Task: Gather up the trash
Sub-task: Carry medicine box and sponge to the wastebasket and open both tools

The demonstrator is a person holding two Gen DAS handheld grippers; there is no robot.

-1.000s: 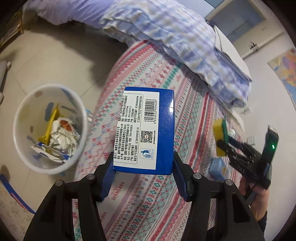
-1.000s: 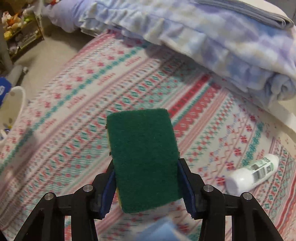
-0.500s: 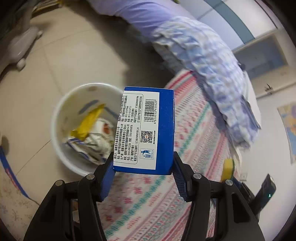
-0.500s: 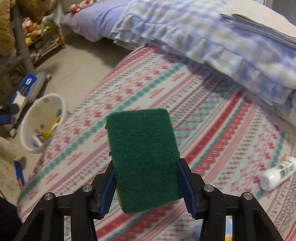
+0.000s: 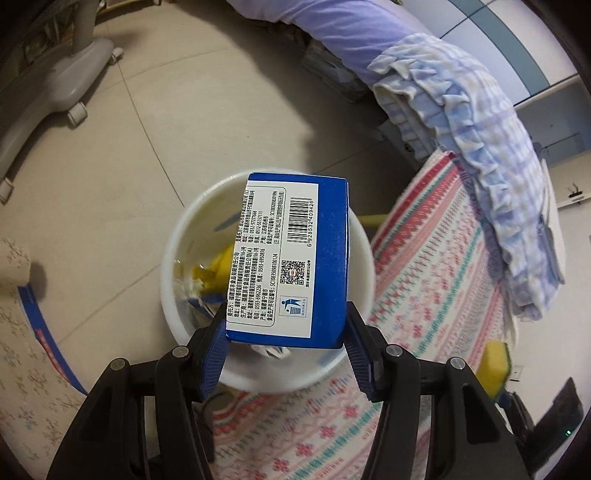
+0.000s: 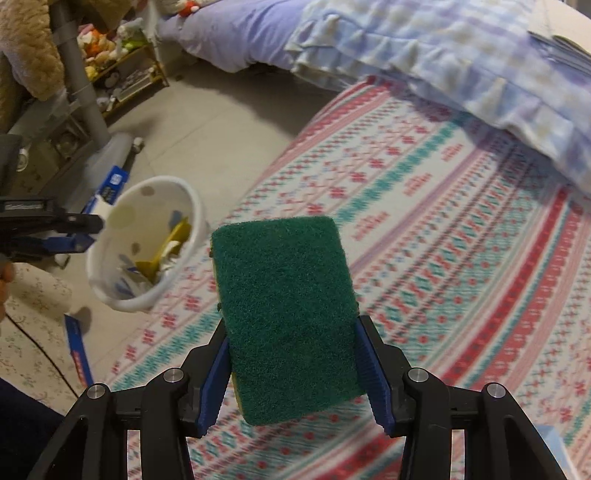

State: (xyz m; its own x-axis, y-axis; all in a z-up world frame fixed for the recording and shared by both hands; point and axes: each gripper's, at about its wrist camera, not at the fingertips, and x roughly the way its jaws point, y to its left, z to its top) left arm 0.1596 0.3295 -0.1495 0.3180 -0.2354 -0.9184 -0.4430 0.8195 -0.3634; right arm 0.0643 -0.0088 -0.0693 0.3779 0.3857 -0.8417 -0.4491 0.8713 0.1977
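Note:
My left gripper (image 5: 286,352) is shut on a blue carton (image 5: 291,258) with a white printed label, held right over the white trash bin (image 5: 177,236) on the floor. Crumpled wrappers and a yellow packet (image 5: 218,271) lie inside the bin. My right gripper (image 6: 295,363) is shut on a green-and-yellow sponge (image 6: 284,310) above the patterned bedspread (image 6: 443,229). In the right wrist view the bin (image 6: 144,240) stands at the left by the bed's edge, with the left gripper (image 6: 79,230) and the carton (image 6: 110,186) over it. The sponge (image 5: 493,363) shows at the lower right of the left wrist view.
A folded plaid blanket (image 6: 443,48) and a purple pillow (image 6: 229,33) lie on the bed's far side. A grey wheeled stand (image 5: 55,85) rests on the tiled floor at the left. A shelf with toys (image 6: 114,66) stands far left. A floral mat (image 6: 33,332) lies near the bin.
The left gripper carried the carton from above the bed to over the bin. The right gripper moved left with the sponge, bringing the bin closer in its view.

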